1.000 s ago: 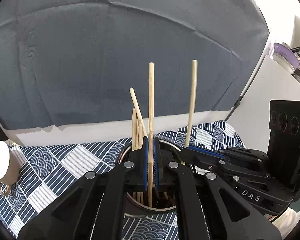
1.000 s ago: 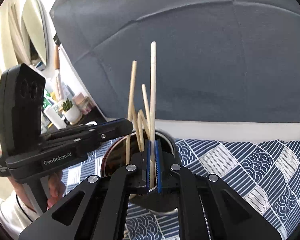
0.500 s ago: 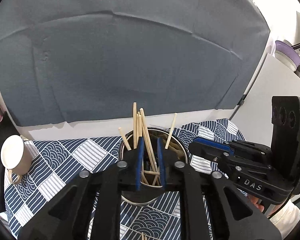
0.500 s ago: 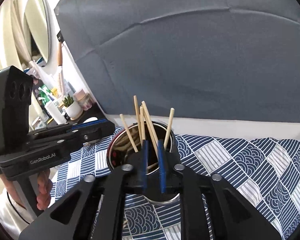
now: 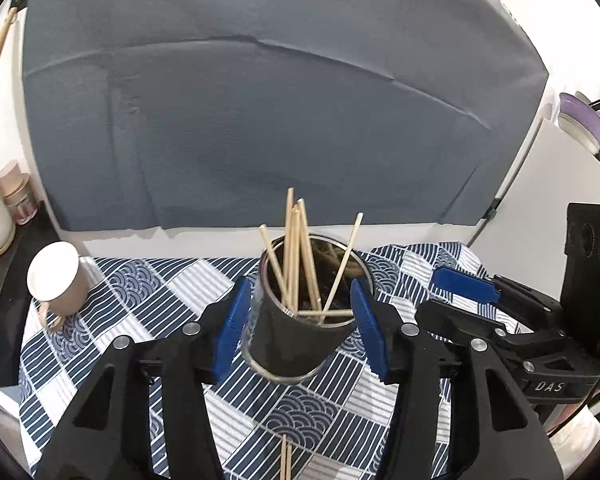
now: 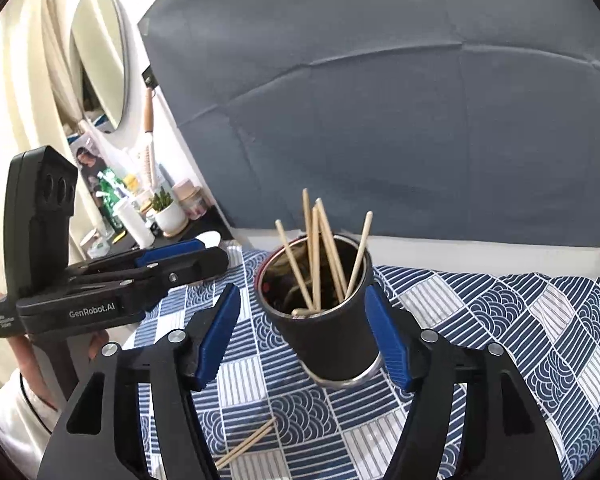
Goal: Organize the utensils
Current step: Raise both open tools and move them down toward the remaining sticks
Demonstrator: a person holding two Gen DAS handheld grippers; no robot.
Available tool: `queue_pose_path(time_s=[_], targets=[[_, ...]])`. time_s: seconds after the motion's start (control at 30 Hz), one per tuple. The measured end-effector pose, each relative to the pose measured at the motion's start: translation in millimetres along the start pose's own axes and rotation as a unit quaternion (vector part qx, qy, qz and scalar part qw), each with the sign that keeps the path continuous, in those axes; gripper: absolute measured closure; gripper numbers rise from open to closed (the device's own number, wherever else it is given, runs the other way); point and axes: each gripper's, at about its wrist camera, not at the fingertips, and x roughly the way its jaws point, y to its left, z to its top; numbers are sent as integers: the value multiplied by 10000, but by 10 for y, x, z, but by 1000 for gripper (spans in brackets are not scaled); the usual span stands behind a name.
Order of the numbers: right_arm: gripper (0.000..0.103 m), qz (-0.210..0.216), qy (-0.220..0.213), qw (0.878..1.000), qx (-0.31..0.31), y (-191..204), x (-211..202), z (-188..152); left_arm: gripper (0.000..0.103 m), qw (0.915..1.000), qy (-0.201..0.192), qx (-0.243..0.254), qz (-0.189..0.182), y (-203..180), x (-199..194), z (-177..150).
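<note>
A black metal cup (image 5: 296, 344) stands on the blue patterned cloth (image 5: 148, 300) and holds several wooden chopsticks (image 5: 294, 256). It also shows in the right wrist view (image 6: 332, 336) with the chopsticks (image 6: 320, 256) leaning inside. My left gripper (image 5: 298, 328) is open and empty, its blue pads on either side of the cup without touching it. My right gripper (image 6: 304, 332) is open and empty, also straddling the cup. A loose pair of chopsticks (image 6: 248, 442) lies on the cloth in front of the cup, also seen in the left wrist view (image 5: 286, 456).
A beige mug (image 5: 58, 280) stands on the cloth at the left. A grey backdrop (image 5: 280, 120) rises behind the table. A shelf with a potted plant (image 6: 168, 210), bottles and jars sits at the far left. Purple-lidded pots (image 5: 584, 120) stand at the far right.
Both grippers let go of their chopsticks, which dropped into the cup. Both then opened wide and pulled back and up from the cup.
</note>
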Motion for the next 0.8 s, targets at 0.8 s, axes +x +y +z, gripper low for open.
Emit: queue_pose_path(time_s=[0.8], targets=[[16, 42, 479, 9982, -356, 410, -237, -589, 17, 9963, 394, -439, 621, 192, -447, -670]])
